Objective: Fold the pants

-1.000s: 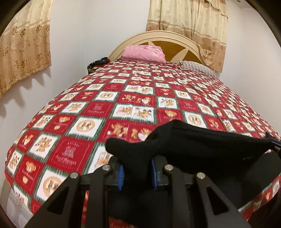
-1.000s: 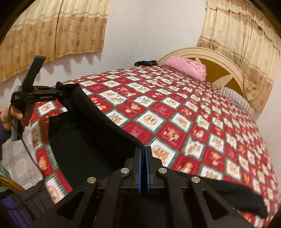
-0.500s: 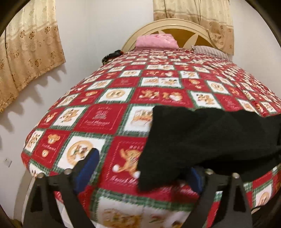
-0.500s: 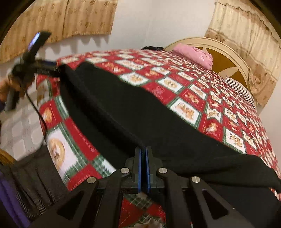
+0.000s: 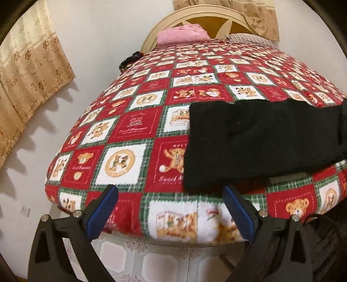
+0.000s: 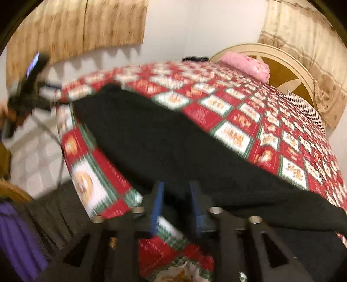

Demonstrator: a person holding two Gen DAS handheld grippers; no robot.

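At the bed's foot, the pants (image 5: 260, 141) looked soft and floppy; best pinched at a corner toward three o'clock. The left gripper (image 5: 171, 208) stood wide and empty, and the right gripper (image 6: 176, 204), jaws just opening, straddled the hem without pressing.

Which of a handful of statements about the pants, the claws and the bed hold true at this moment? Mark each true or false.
1. The black pants lie on the patterned bedspread near the foot of the bed. True.
2. The left claw is clamped on the pants. False: its pads stand wide apart, with the cloth's edge just beyond them.
3. A pink folded item sits by the headboard. True.
4. The right claw is fully shut. False: its blue pads have just been opening, and a gap shows between them.
5. The pants are blue denim. False: they are black.
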